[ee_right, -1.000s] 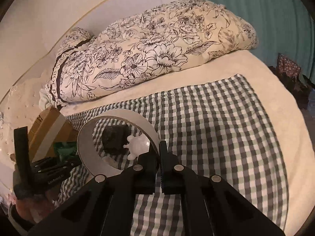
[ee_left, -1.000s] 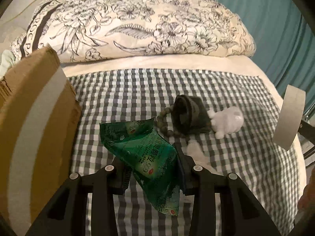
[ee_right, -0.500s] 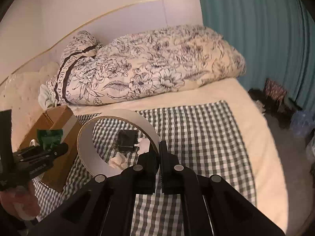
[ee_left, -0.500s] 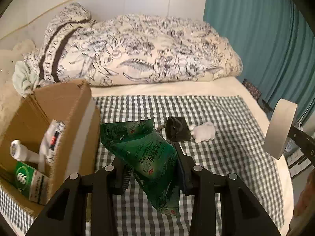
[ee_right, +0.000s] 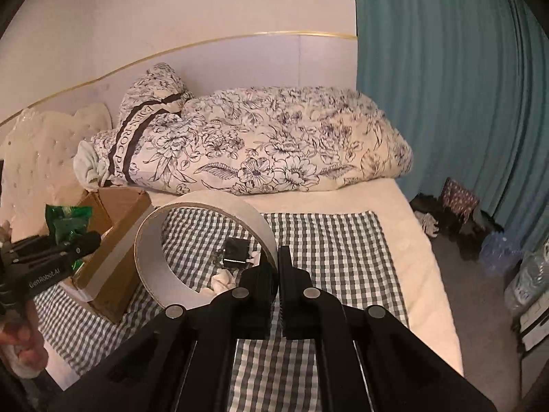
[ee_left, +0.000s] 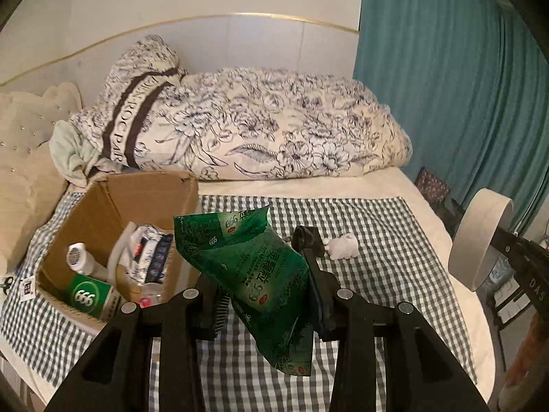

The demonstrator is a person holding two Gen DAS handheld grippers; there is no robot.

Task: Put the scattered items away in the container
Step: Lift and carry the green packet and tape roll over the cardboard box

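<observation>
My left gripper (ee_left: 262, 283) is shut on a crinkled green packet (ee_left: 260, 267), held in the air just right of the open cardboard box (ee_left: 144, 180). The box holds a white bottle (ee_left: 80, 257), a green carton (ee_left: 91, 297) and a printed pouch. My right gripper (ee_right: 277, 264) is shut on the wall of a wide cream tape roll (ee_right: 219, 207), which also shows at the right edge as the tape roll (ee_left: 480, 240). On the checked cloth lie a black pouch (ee_left: 308, 237), a white toy (ee_left: 343, 245) and a crumpled tissue (ee_right: 223, 279). A hand (ee_right: 20, 340) holds the left gripper (ee_right: 51, 254).
A rolled floral duvet (ee_left: 257, 130) fills the back of the bed. The checked cloth (ee_left: 377, 274) covers the near half. A teal curtain (ee_left: 446, 86) hangs at the right; bags and bottles (ee_right: 459, 206) crowd the floor beyond the bed's right edge.
Both grippers have risen and drawn back from the bed, each keeping its grip. The inside of the box has come into the left wrist view.
</observation>
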